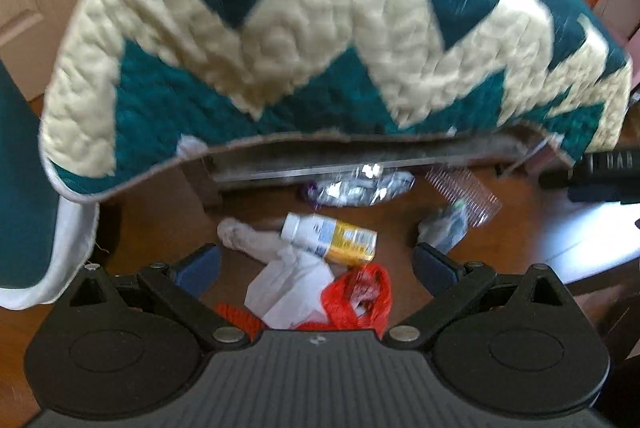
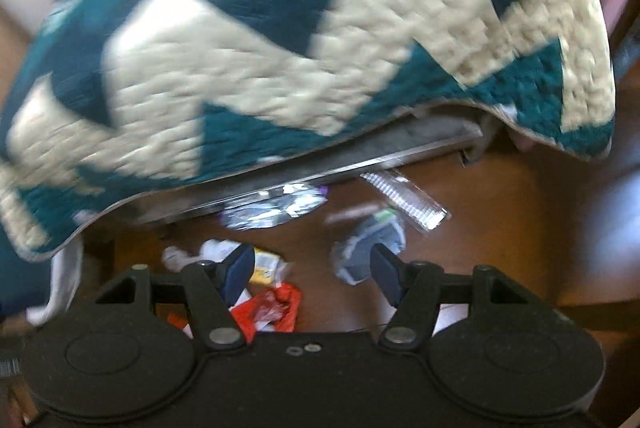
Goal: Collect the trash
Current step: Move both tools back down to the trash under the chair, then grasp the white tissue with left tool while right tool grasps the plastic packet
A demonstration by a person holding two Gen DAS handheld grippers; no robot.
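Trash lies on the wood floor by the bed. In the left wrist view I see a white and yellow bottle (image 1: 330,236), a red net bag (image 1: 358,298), white paper (image 1: 288,292), a silver foil wrapper (image 1: 360,187), a crumpled plastic bottle (image 1: 444,228) and a clear ridged tray (image 1: 464,193). My left gripper (image 1: 316,268) is open and empty above the paper and bottle. My right gripper (image 2: 312,268) is open and empty between the red net bag (image 2: 268,310) and the crumpled bottle (image 2: 368,244). The foil wrapper (image 2: 276,209) lies beyond it.
A teal and cream zigzag quilt (image 1: 280,47) hangs over the bed's edge above a metal bed rail (image 1: 360,167). A balled grey sock (image 1: 248,236) lies left of the bottle. A white surface (image 1: 592,236) is at the right.
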